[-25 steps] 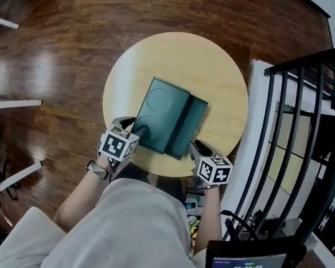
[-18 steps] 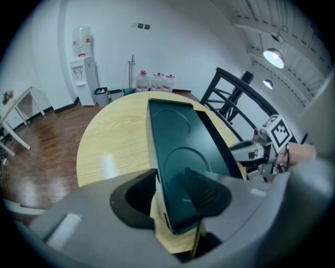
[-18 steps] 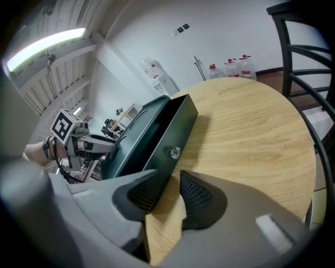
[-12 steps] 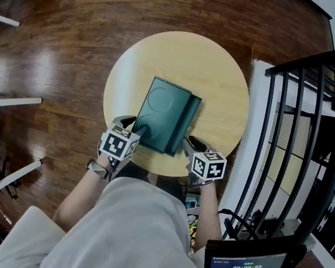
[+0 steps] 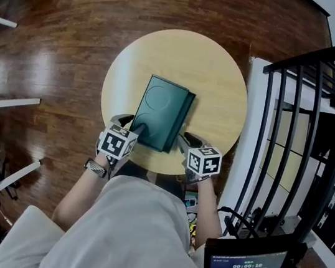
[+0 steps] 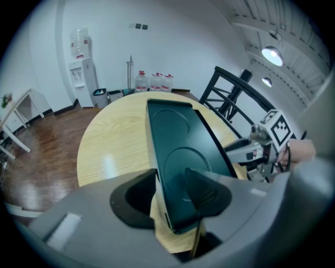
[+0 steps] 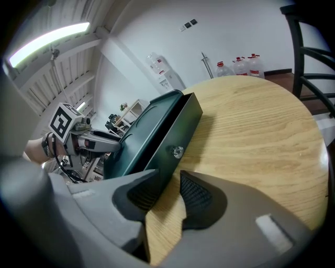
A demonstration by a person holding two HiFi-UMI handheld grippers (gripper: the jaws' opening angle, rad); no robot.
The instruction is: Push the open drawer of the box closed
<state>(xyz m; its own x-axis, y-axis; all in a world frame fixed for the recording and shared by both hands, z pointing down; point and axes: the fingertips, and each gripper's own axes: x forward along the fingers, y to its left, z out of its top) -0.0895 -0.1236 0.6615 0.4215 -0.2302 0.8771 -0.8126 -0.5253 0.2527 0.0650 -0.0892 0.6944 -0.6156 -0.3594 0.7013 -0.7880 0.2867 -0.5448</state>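
The box (image 5: 157, 111) lies on the table (image 5: 227, 76) toward its near edge, with its long axis running away from the person. Its drawer (image 7: 175, 131) sticks out a little from the right long side, so closing it likely calls for a push leftward, across that axis. The right claw (image 7: 163, 194) is the nearer one. It sits at the near end of the drawer front, close to the knob (image 7: 178, 152), jaws slightly parted with only bare table between them. The left claw (image 6: 170, 201) pinches the box's near left corner, apparently bracing it against that push.
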